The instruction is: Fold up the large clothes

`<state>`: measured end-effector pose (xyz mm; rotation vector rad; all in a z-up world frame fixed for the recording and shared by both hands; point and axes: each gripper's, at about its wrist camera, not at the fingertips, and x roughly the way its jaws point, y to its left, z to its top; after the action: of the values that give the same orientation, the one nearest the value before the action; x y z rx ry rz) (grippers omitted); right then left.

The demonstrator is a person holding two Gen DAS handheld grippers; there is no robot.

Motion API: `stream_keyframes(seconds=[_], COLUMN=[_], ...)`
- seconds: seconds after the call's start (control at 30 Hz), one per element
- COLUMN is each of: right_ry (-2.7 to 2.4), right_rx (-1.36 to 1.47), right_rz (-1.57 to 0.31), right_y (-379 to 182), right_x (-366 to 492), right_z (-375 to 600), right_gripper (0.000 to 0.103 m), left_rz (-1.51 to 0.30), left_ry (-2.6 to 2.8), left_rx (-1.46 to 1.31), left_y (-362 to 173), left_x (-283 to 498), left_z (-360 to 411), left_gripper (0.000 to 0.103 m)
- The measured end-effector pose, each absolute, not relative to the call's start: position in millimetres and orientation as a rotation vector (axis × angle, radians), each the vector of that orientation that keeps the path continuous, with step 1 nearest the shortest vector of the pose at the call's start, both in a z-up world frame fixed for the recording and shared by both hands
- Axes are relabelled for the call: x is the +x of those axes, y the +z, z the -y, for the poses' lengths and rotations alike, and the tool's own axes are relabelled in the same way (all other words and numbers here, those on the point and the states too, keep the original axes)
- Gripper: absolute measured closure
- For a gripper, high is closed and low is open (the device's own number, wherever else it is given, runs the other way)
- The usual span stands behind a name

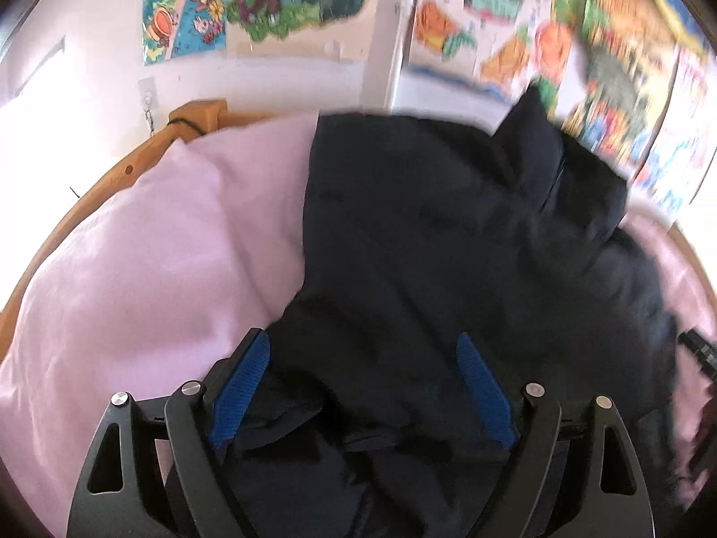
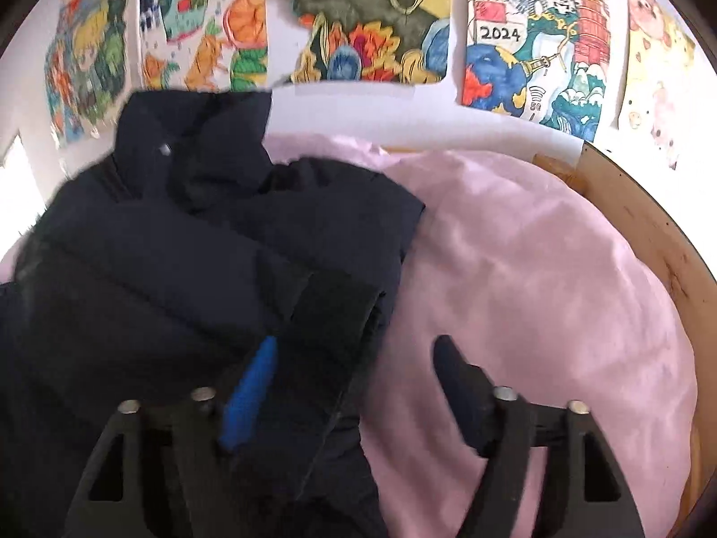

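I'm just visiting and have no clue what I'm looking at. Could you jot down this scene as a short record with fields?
garment: dark navy puffy jacket, lying rumpled, collar standing up at the far end
surface: pink sheet on a bed with a wooden frame
left gripper: open, fingers straddling the jacket's near end
right gripper: open, over the jacket's right edge, one finger over jacket, one over sheet
backdrop: colourful drawings on a white wall
fold progress: cannot tell

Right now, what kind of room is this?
Probably a child's bedroom: a dark puffer jacket lies on pink bedding inside a wooden bed frame, with hand-drawn colourful pictures taped across the white wall.
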<state>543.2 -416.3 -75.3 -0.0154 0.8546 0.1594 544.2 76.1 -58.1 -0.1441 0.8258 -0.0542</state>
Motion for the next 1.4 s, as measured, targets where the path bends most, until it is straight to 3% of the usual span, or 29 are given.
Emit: stream_keyframes(seconds=[0.1, 0.23, 0.8, 0.87, 1.0, 1.07, 1.13, 1.23, 1.4], right_ry=[0.24, 0.321, 0.464, 0.471, 0.442, 0.42, 0.421, 0.442, 0.487], right_rx=[0.017, 0.03, 0.403, 0.413, 0.418, 0.399, 0.387, 0.344, 0.188], right_rz=[-0.811, -0.798, -0.876, -0.869, -0.86, -0.84, -0.812, -0.761, -0.648], right_y=[-52, -29, -64, -69, -75, -74, -72, -63, -30], right_x=[547, 575, 750, 760, 769, 766, 759, 743, 700], right_z=[415, 399, 360, 353, 345, 345, 346, 345, 334], right_gripper=[0.019, 0.016, 0.016, 0.019, 0.057, 0.072, 0.08, 0.084, 0.086], left_rz=[-0.784, -0.78, -0.75, -0.755, -0.78, -0.766, -0.77, -0.753, -0.641], left_ry=[-0.098, -0.162, -0.313, -0.324, -0.33, -0.321, -0.335, -0.345, -0.397], left_rx=[-0.155, -0.068, -0.069, -0.09, -0.118, -0.145, -0.177, -0.199, -0.139], left_y=[-37, -8, -1, -4, -13, -17, -20, -18, 7], left_x=[551, 580, 717, 735, 764, 770, 772, 765, 708], left_z=[-74, -42, 0, 10, 29, 34, 34, 32, 20], left_gripper=[0.018, 0.016, 0.016, 0.016, 0.017, 0.027, 0.081, 0.093, 0.096])
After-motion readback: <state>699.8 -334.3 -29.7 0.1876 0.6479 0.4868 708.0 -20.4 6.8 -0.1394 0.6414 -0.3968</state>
